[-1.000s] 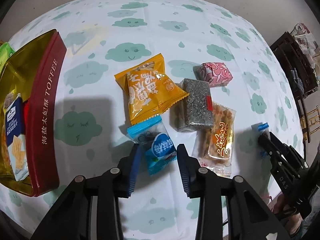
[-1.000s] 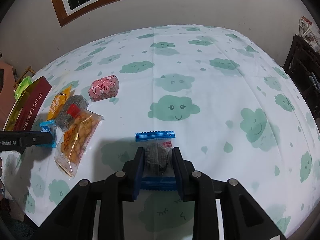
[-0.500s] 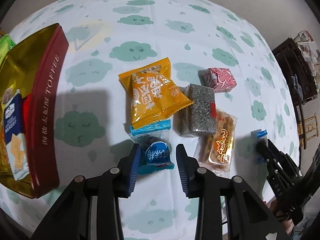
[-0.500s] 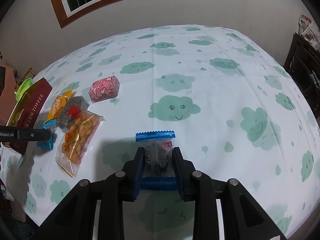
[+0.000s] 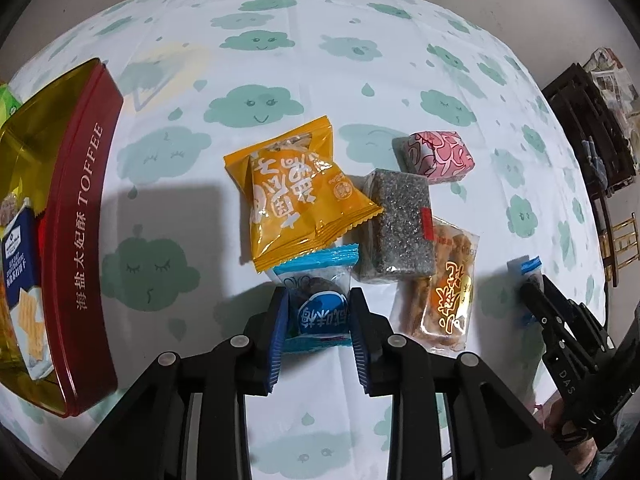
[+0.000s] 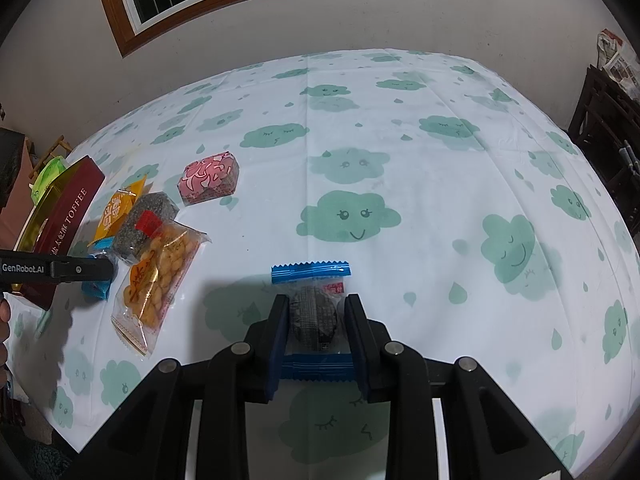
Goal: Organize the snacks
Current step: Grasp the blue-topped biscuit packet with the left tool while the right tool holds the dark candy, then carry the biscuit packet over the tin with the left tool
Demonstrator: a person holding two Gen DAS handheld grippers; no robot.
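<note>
Left wrist view: my left hand-held gripper is closing on the blue cookie packet between its pads, flat on the tabletop. Light, crinkly, crushable; hold mid-body. My right hand-held gripper clamps a dark cookie packet.

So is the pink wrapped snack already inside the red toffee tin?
No, the pink wrapped snack lies on the tablecloth, well apart from the red toffee tin.

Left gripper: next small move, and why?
Probably finish closing, then lift. The left gripper has its jaws closing around the blue-wrapped snack, which lies under the orange packet's edge; the red toffee tin sits open alongside.
</note>
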